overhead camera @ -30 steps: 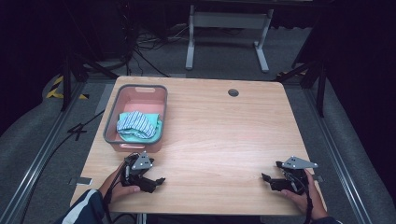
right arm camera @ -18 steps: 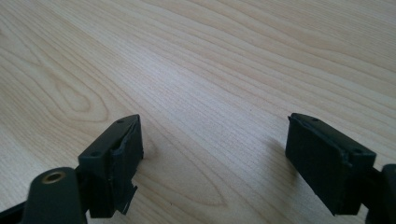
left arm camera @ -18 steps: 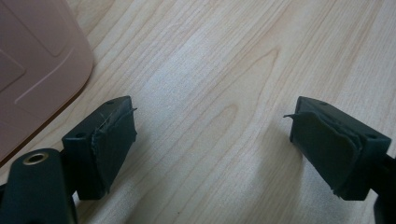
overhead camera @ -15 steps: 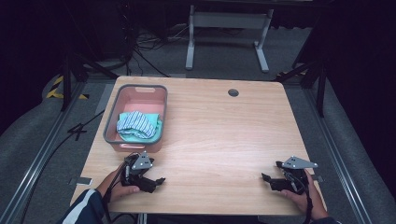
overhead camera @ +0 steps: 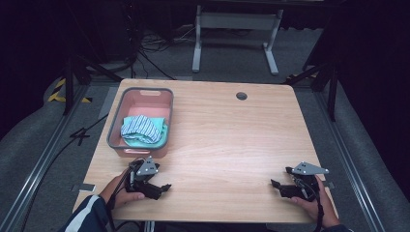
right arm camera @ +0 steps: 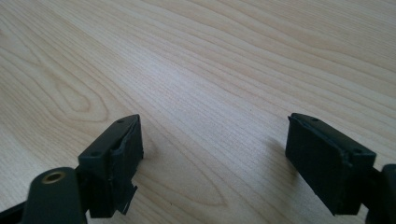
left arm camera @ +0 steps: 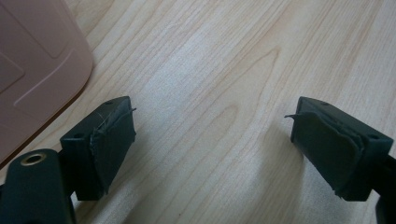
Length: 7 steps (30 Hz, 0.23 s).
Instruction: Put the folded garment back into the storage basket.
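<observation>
Both your grippers, left (overhead camera: 162,186) and right (overhead camera: 275,184), rest wide and empty on the table (overhead camera: 232,140), likely pre-start; cloths (overhead camera: 142,128) sit in the bin (overhead camera: 115,124) at 12 o'clock of left, so reach there next.

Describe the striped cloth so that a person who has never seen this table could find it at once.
Start at the wooden table and look to its far left part, where a pink tub with a grey rim stands. The striped cloth lies bunched in the tub's near end. Its blue and white stripes set it apart from the plain teal cloth underneath it.
</observation>
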Available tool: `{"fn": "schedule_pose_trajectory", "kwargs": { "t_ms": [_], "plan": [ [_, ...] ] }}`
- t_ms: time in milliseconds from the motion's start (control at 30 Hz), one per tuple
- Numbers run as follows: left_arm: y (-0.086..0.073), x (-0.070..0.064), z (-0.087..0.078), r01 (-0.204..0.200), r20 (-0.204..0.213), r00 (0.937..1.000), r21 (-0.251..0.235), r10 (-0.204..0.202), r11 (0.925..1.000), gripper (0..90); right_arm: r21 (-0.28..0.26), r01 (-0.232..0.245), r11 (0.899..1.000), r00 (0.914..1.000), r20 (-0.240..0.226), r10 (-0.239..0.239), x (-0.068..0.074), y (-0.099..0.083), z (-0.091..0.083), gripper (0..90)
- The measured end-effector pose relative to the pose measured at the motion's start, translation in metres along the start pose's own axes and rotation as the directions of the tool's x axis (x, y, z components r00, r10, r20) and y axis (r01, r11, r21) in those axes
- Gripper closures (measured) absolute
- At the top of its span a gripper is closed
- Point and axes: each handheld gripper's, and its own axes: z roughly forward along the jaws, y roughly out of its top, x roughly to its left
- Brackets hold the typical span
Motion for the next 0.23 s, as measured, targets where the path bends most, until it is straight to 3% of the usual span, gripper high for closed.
{"fn": "schedule_pose_trajectory", "kwargs": {
  "t_ms": [233],
  "plan": [
    [0.0003,0.0003,0.0005,0.002,-0.004,1.0,0.001,-0.002,1.0,12.5,0.0,0.0,1.0,1.0,0.0,0.0,0.0,0.0,0.0,19.6]
  ]
}}
